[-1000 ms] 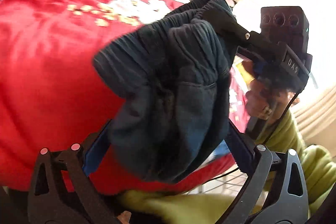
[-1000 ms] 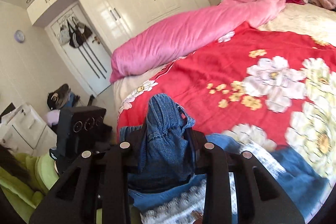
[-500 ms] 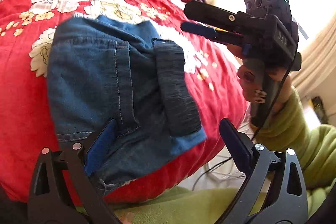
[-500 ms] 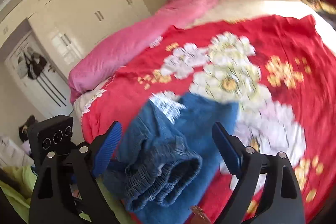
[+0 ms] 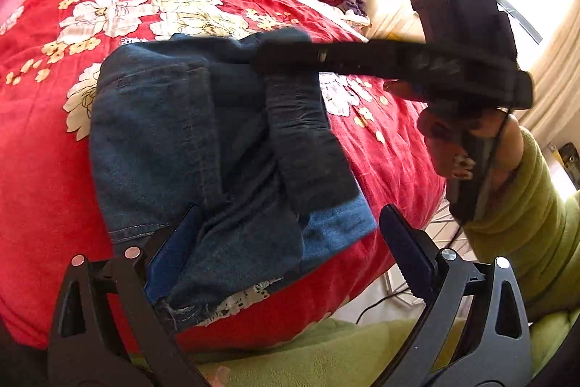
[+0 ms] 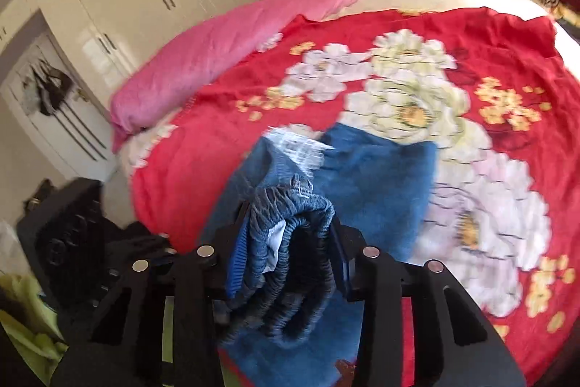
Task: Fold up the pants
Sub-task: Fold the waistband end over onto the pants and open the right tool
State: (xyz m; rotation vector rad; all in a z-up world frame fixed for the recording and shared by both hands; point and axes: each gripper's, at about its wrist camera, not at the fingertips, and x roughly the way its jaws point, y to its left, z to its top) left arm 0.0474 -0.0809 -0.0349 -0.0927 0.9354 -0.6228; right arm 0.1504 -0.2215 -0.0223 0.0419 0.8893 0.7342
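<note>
Two grippers were at work on one pair of denim pants [image 5: 203,147], which lay bunched across the centre of the left wrist view on the red floral bedspread [image 5: 43,147], near the bed's lower edge. The left gripper [image 5: 286,238] sat at the bottom of that frame with its jaws wide apart; the blue-padded left finger rested against or just over the lower denim, the right finger hung clear beside the hem, and nothing was clamped. The right gripper [image 6: 290,242] was closed on the gathered elastic waistband [image 6: 290,234], seen low and centre in the right wrist view, with the cloth ruffled into a thick wad between the pads. In the left wrist view the same tool reached in from the right side of the frame, its tip on the upper edge of the pants, blurred. Judging by the lumpy layers and the dark band lying diagonally over the lighter leg, the fold was not yet flat. Doing this step well would probably mean carrying the waistband across low and taut, laying it edge to edge over the legs, while the free tool pinned or pinched the lower layer so it did not drag. Letting go only once the band lay flat would spare a creased bundle.
</note>
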